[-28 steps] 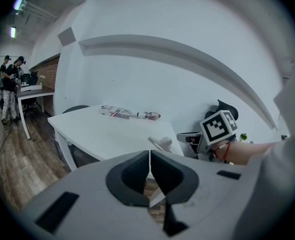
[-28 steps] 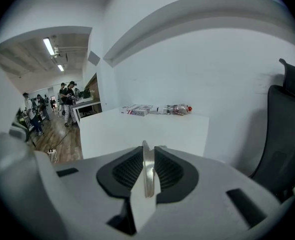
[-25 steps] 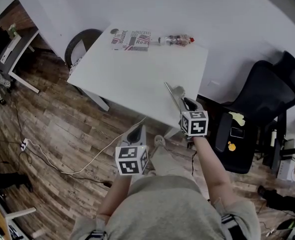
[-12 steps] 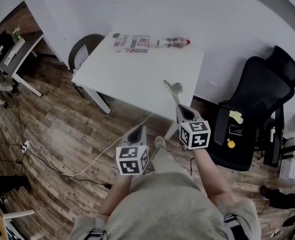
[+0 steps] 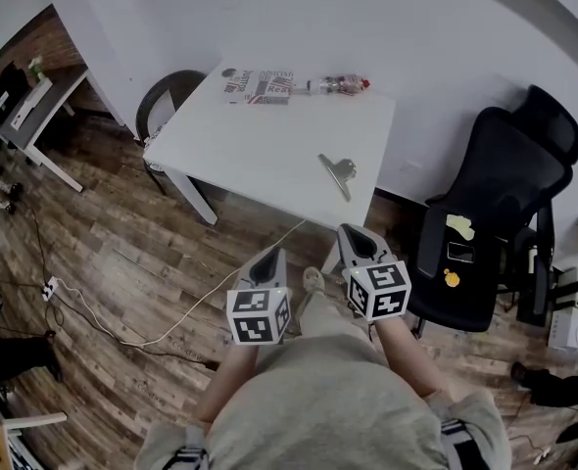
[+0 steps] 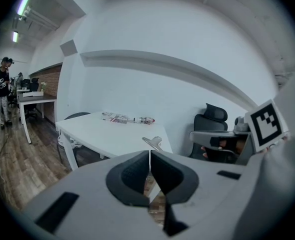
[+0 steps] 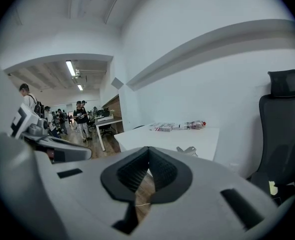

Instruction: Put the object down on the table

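The metal clip (image 5: 336, 172) lies flat on the white table (image 5: 260, 145), straight ahead of the right tongs (image 5: 353, 233) and ahead and to the right of the left tongs (image 5: 269, 258), apart from both. So the putting-down looks done to me. Both pairs are held low, close to the person's body and short of the table's near edge. Each has its pads pressed together with nothing between them. From where I stand the clip seems a light, stiff, silvery thing, with a broad sprung body and a long thin arm sticking out. I'd expect it to be smooth and inclined to skate on that slick tabletop. If it had to be lifted again, I'd pinch across the broad body rather than the thin arm, which would likely twist out of the pads.
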`<state>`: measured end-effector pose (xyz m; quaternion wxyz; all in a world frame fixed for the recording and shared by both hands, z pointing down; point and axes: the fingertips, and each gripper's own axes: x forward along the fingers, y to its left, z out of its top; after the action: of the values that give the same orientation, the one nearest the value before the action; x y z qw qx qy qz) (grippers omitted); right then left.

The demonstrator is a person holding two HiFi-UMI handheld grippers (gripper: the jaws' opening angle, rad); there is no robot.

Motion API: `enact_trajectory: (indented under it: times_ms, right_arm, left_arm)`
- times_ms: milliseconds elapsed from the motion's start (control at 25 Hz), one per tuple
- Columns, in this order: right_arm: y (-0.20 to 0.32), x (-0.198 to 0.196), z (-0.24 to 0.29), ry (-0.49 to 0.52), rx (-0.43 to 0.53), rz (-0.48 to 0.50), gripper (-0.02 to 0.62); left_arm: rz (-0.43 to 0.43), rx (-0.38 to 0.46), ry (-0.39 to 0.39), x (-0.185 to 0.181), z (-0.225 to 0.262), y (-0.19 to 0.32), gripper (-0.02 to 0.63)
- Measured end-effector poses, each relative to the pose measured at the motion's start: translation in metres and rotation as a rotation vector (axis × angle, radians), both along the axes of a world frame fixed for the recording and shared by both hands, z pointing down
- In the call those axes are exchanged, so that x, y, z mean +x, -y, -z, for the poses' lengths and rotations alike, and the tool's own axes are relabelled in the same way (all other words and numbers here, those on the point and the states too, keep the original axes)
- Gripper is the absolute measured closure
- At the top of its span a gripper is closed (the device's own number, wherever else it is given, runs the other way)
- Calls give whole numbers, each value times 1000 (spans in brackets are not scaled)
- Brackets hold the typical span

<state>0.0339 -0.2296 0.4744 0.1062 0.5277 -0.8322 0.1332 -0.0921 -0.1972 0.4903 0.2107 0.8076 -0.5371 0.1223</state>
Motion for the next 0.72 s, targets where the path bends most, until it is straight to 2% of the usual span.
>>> enact_trajectory:
  times_ms: [720]
  right_arm:
    - [-12, -5, 9, 26, 19, 20, 595]
  left_arm:
    - [-4, 3, -5, 2, 1, 0, 595]
